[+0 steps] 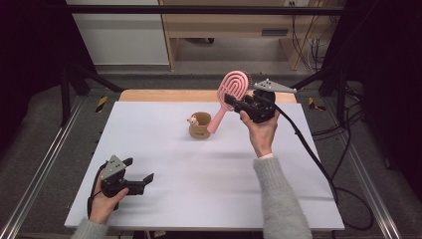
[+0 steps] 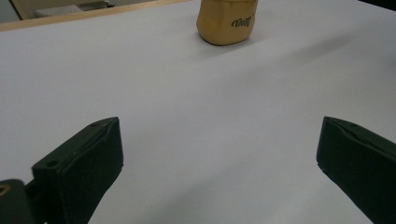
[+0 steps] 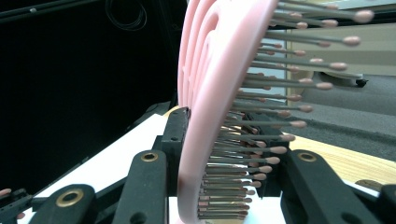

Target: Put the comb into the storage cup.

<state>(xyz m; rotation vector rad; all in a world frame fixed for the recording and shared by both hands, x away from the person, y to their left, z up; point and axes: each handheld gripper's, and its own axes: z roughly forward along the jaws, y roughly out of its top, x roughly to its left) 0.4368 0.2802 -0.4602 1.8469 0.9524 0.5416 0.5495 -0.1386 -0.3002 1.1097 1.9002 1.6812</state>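
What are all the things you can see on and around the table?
Hairbrush: one, pink, held up over the far part of the table, handle slanting down toward the cup.
Cup: one, tan-brown, on the table near the middle, a small figure at its rim.
Table: one, white top with a wooden far edge.
Cables: black, on the floor at the right.
Left tongs: black, open, near corner, in the person's hand.
Right tongs: black, shut on the hairbrush head.
Sleeves: grey.
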